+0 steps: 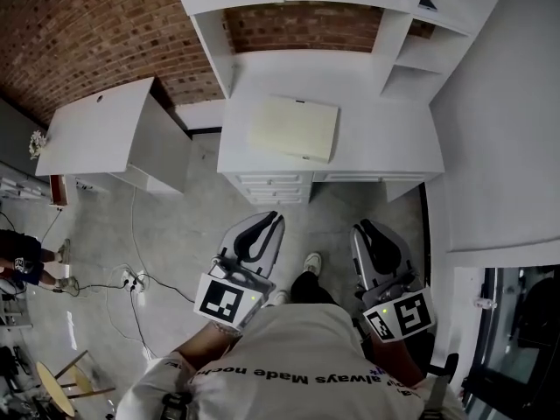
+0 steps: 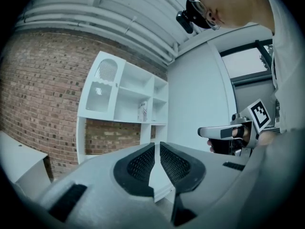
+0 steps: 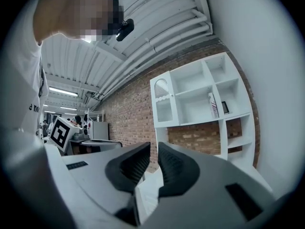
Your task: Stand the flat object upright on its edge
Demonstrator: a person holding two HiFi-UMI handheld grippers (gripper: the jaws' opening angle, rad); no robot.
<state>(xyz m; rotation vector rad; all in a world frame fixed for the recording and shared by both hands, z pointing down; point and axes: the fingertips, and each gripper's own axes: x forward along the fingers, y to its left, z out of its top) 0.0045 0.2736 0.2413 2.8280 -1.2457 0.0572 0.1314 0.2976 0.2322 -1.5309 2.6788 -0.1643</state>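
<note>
Cream flat rectangular board [image 1: 293,128], smooth white desk [image 1: 385,143], rough brick wall [image 1: 79,24]

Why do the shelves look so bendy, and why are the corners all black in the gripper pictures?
Left gripper view: the wide-angle lens bows the white shelf unit and leaves dark corners. Right gripper view: the same bowing shows on the white shelf unit and the brick wall, with dark corners too. Head view: milder bending at the desk edges, even light, and the cream flat object is sharp.

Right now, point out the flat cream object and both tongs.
flat cream object [image 1: 293,127], head view, centre of top face
left tongs [image 1: 276,218], head view, between the tips
right tongs [image 1: 361,227], head view, between the tips
</note>
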